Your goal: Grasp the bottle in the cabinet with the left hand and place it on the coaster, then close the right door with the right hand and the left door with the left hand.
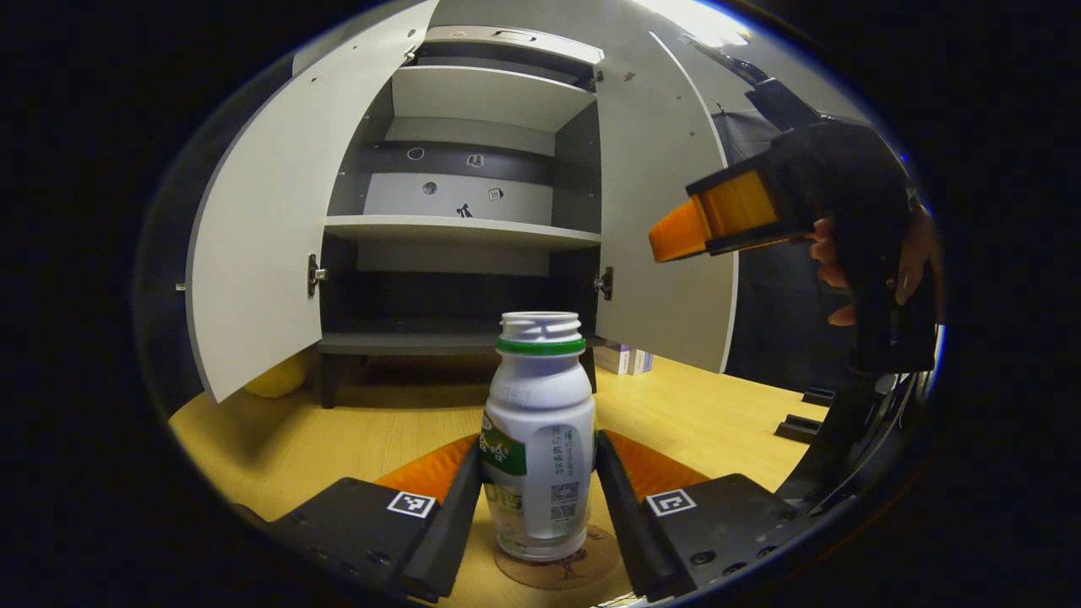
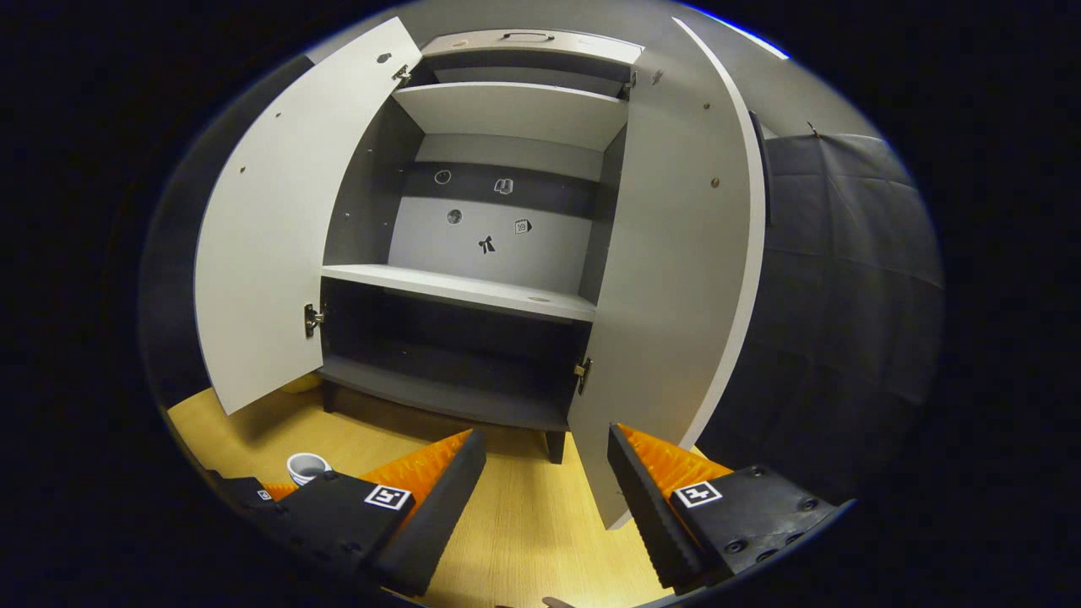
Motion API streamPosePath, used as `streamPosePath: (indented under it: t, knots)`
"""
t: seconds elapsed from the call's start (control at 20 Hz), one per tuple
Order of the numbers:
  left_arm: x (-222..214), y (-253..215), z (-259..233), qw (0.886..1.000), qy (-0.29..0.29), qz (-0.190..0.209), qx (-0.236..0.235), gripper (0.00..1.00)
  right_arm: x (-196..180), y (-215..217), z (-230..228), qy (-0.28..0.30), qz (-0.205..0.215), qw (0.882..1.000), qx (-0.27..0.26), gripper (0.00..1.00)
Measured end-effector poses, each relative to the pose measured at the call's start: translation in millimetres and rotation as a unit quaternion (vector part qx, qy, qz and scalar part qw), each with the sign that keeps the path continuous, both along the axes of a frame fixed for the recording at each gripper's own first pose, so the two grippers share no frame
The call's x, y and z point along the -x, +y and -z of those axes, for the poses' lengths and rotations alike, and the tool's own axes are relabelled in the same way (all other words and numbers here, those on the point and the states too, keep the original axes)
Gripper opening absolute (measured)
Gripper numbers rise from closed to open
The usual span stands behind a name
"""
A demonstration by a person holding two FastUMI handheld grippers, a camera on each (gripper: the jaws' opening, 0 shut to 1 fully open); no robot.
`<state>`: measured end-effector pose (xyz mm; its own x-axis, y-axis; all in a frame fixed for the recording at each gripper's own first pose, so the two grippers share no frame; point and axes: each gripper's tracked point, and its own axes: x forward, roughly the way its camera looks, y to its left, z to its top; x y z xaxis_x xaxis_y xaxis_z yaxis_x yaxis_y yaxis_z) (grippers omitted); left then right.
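A white bottle [image 1: 539, 431] with a green neck ring and no cap stands upright on a round cork coaster [image 1: 564, 569] on the wooden table. My left gripper [image 1: 539, 452] has a finger pressed to each side of it. Behind it the grey cabinet [image 1: 460, 228] has both doors swung wide: left door [image 1: 253, 236], right door [image 1: 667, 169]. My right gripper [image 1: 680, 241], held by a hand [image 1: 832, 270], hovers in front of the right door. In the right gripper view, my right gripper [image 2: 547, 481] is open and holds nothing, close to the right door [image 2: 676, 295]; the bottle's mouth [image 2: 306, 467] shows at lower left.
The cabinet shelves [image 2: 456, 287] are bare. A yellow object [image 1: 274, 380] lies under the cabinet's left side, and small boxes [image 1: 625, 359] sit behind the right door. Black stand feet [image 1: 802, 422] rest on the table at the right. Dark cloth [image 2: 844, 295] hangs right of the cabinet.
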<state>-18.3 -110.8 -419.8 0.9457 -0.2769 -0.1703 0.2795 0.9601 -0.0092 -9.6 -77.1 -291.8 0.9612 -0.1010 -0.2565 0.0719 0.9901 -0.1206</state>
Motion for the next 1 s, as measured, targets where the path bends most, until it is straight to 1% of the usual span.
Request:
streamPosePath:
  t: [0.15,0.4,0.55,0.7,0.75,0.8,0.85,0.95,1.0]
  knots:
    - [6.7,-1.8,-1.9,1.0,-0.019,-0.012,-0.001,0.76,0.5,-4.4,10.0,0.01,-0.003,1.0,-0.001,0.97]
    - [15.6,-4.4,-0.5,0.999,-0.034,-0.023,-0.021,0.76,3.8,-12.4,9.3,0.011,-0.005,1.0,-0.012,0.97]
    - [21.5,-8.6,-1.1,0.999,-0.028,-0.021,-0.02,0.76,4.5,-15.2,8.0,0.015,-0.007,1.0,-0.015,0.97]
    - [22.2,-7.7,-1.6,0.999,-0.034,-0.022,-0.019,0.76,6.0,-16.7,6.9,0.013,-0.008,1.0,-0.014,0.97]
    - [22.5,-9.3,-1.4,0.999,-0.036,-0.017,-0.015,0.77,6.2,-16.7,6.8,0.013,-0.009,1.0,-0.014,0.97]
    - [23.2,-11.4,-1.2,0.999,-0.035,-0.012,-0.009,0.79,6.4,-16.6,7.0,0.013,-0.009,1.0,-0.014,0.97]
    - [23.0,-9.3,-0.5,0.999,-0.034,-0.013,-0.007,0.8,7.0,-17.0,7.5,0.015,-0.009,1.0,-0.014,0.97]
    - [20.8,-5.2,2.5,0.999,-0.028,-0.022,-0.01,0.86,7.2,-17.9,8.3,0.017,-0.008,1.0,-0.016,0.97]
    - [19.4,-3.6,4.3,0.999,-0.025,-0.024,-0.016,0.93,7.4,-17.8,7.5,0.017,-0.008,1.0,-0.017,0.97]
